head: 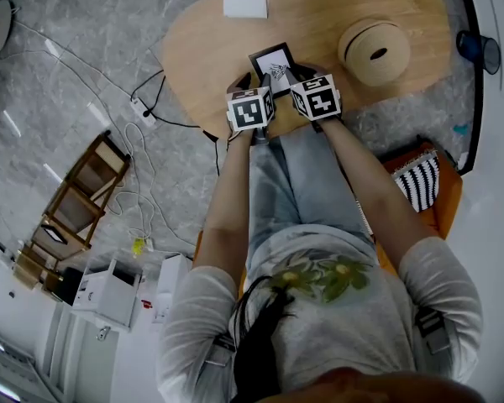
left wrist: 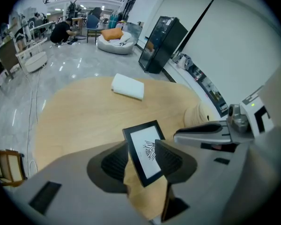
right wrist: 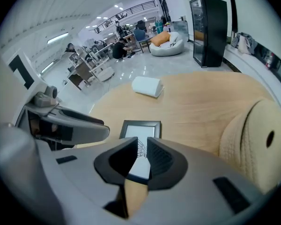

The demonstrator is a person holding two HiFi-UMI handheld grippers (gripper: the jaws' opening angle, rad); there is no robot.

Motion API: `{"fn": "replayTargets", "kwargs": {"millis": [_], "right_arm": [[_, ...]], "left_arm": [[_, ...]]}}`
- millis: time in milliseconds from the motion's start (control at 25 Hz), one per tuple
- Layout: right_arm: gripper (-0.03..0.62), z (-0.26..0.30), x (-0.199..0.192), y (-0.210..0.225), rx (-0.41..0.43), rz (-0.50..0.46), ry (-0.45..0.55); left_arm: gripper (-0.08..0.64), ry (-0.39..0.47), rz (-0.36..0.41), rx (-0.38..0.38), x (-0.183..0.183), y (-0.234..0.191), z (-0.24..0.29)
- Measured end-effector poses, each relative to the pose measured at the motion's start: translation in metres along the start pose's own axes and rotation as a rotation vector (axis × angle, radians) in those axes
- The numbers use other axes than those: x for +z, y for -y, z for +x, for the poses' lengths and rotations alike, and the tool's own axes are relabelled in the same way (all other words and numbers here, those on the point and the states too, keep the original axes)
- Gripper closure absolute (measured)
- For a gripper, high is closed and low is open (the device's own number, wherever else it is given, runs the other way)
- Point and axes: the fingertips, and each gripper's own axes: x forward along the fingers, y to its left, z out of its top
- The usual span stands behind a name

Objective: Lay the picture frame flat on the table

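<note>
The picture frame [head: 273,65], black-edged with a white print, lies face up near the front edge of the wooden table [head: 319,7]. My left gripper [head: 244,84] is at its near left corner. In the left gripper view that gripper [left wrist: 140,156] stands wide open, with the frame [left wrist: 145,149] showing slantwise between the pads and no pad pressing on it. My right gripper [head: 305,74] is at the frame's near right corner. In the right gripper view its jaws [right wrist: 143,154] stand a narrow gap apart, with the frame [right wrist: 140,128] seen flat through and beyond them.
A white rolled cloth [head: 245,5] lies at the table's far side. A round beige woven thing with a centre hole [head: 375,51] sits to the right of the frame. Cables and a power strip [head: 143,112] lie on the floor at left, near a wooden chair [head: 80,196].
</note>
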Motion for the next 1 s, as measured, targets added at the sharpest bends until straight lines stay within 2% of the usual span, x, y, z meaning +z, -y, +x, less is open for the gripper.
{"fn": "replayTargets", "kwargs": {"millis": [160, 320, 400, 800, 1000], "right_arm": [[0.569, -0.026, 0.011, -0.013, 0.035, 0.021, 0.041], [0.583, -0.055, 0.019, -0.026, 0.055, 0.021, 0.078], [0.583, -0.069, 0.023, -0.029, 0.046, 0.021, 0.103], [0.584, -0.129, 0.040, -0.046, 0.050, 0.031, 0.192], [0.584, -0.158, 0.048, -0.057, 0.064, 0.003, 0.216]], "left_arm": [[0.427, 0.045, 0.054, 0.010, 0.013, 0.010, -0.029], [0.522, 0.095, 0.122, 0.011, 0.024, 0.025, -0.060], [0.543, 0.105, 0.139, -0.011, 0.028, 0.034, -0.074], [0.545, 0.190, 0.128, -0.055, 0.035, 0.063, -0.129], [0.545, 0.204, 0.100, -0.034, 0.036, 0.069, -0.153]]}}
